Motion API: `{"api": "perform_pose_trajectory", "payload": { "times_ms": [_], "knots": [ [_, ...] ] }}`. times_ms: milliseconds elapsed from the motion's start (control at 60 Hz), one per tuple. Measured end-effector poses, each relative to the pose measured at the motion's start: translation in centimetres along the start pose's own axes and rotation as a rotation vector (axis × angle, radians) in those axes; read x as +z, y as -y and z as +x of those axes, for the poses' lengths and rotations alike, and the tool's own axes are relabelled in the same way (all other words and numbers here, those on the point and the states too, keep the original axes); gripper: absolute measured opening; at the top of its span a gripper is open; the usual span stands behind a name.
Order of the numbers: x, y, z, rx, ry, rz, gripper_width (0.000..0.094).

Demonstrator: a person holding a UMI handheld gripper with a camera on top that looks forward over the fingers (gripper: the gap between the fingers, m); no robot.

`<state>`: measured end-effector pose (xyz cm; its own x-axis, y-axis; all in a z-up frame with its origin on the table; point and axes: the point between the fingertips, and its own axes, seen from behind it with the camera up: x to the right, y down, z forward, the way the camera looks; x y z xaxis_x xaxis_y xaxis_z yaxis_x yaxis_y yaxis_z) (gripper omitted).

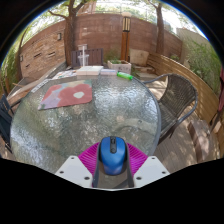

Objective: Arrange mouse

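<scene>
Blue and glossy, the mouse (112,153) sits between the two fingers of my tongs (112,160), at the near rim of a round glass tabletop (70,125). The magenta pads (92,157) flank it on either side and seem to lie right against its flanks, so I take the tongs to be closed on the mouse at about the mouse's own width; its rounded back points away from me and its wheel shows as a dark line along the middle. Whether it rests on the glass or is lifted just off it I cannot tell. The glass is mottled and textured, with a metal rim around it. Well beyond the mouse, on the far left part of the tabletop, lies a red mat (67,95) with a pale patch on it, flat and apart from everything else. Past the far rim stands a lower surface with a white box (90,70) and something small and green (124,75) on it. To the right of the tabletop there is a dark mesh chair (176,100), just beside the rim. Behind all this runs a brick wall (105,35), with tree trunks (72,30) before it and leafy branches overhead
</scene>
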<state>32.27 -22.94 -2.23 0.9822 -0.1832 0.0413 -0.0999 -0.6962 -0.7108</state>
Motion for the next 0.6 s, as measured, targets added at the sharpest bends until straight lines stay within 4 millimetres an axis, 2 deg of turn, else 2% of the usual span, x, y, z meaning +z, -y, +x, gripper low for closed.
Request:
{"api": "perform_pose_trajectory", "payload": {
  "times_ms": [17,50,133,217,317,400,483,600],
  "knots": [
    [-1.0,0.3,0.0,-0.002,-0.001,-0.005,0.0398],
    [-0.3,0.4,0.0,-0.001,-0.004,-0.011,0.0378],
    [-0.1,0.3,0.0,0.014,-0.005,-0.033,0.0358],
    [-1.2,0.7,0.5,0.011,-0.028,-0.034,0.0346],
    [-3.2,3.4,1.1,0.009,-0.078,0.012,0.0346],
    [-5.2,8.2,1.5,0.028,-0.116,0.08,0.0346],
    [-7.1,14.6,1.3,0.042,-0.135,0.179,0.0346],
    [-8.6,23.7,-1.6,0.027,-0.097,0.301,0.0344]
  ]
}}
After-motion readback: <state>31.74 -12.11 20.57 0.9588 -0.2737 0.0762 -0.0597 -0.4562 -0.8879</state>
